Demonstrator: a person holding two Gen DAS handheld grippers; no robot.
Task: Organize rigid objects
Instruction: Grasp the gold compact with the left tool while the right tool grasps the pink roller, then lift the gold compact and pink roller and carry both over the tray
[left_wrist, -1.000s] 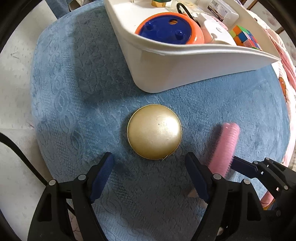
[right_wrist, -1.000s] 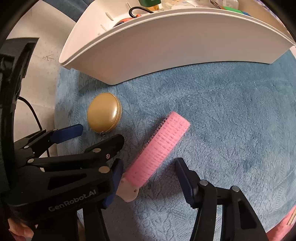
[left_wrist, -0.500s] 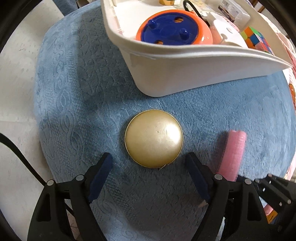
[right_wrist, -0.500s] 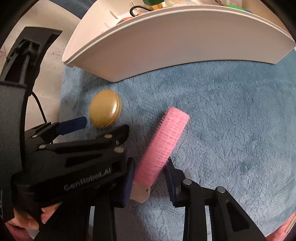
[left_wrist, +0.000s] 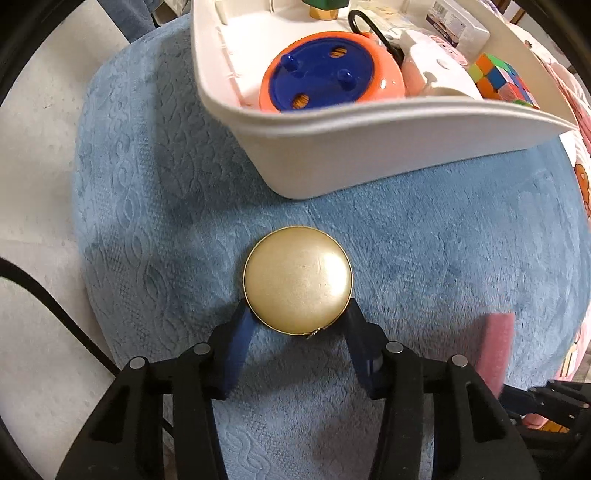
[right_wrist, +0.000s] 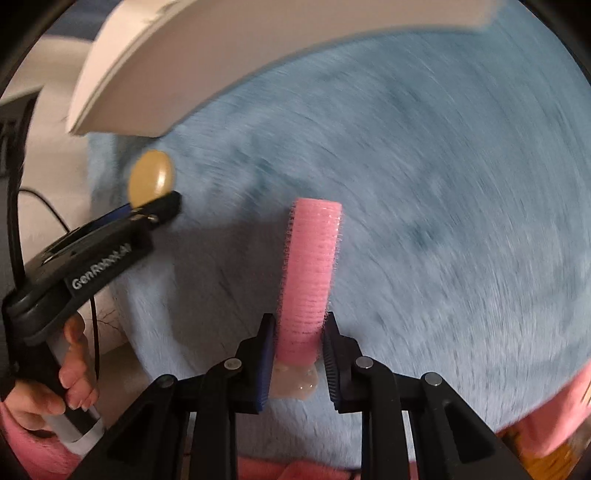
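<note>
Gold round case (left_wrist: 297, 281), smooth and domed with a dull metallic sheen, sits at the centre of the left wrist view, pinched at its lower edge between the two blue ribbed pads of the left gripper (left_wrist: 297, 325); the jaws are closed against its rim on both sides. In the right wrist view the same case (right_wrist: 151, 178) shows small at the upper left, at the tip of the left gripper (right_wrist: 162, 206), whose black handle is held by a hand (right_wrist: 70, 391) at the lower left.

The right gripper (right_wrist: 298, 341) clamps the lower end of a pink hair roller (right_wrist: 309, 273), a bristly ridged cylinder standing straight up the middle of the frame, with a pale translucent cap at its base between the pads. In the left wrist view the roller (left_wrist: 495, 350) is a blurred pink shape at the lower right.

Both things lie over a plush blue cloth (left_wrist: 461, 266) with an embossed looping pattern. Beyond, in the upper half, a white plastic bin (left_wrist: 369, 155) with curved walls holds an orange and blue round toy (left_wrist: 328, 83), a colour cube (left_wrist: 502, 79) and white boxes.
</note>
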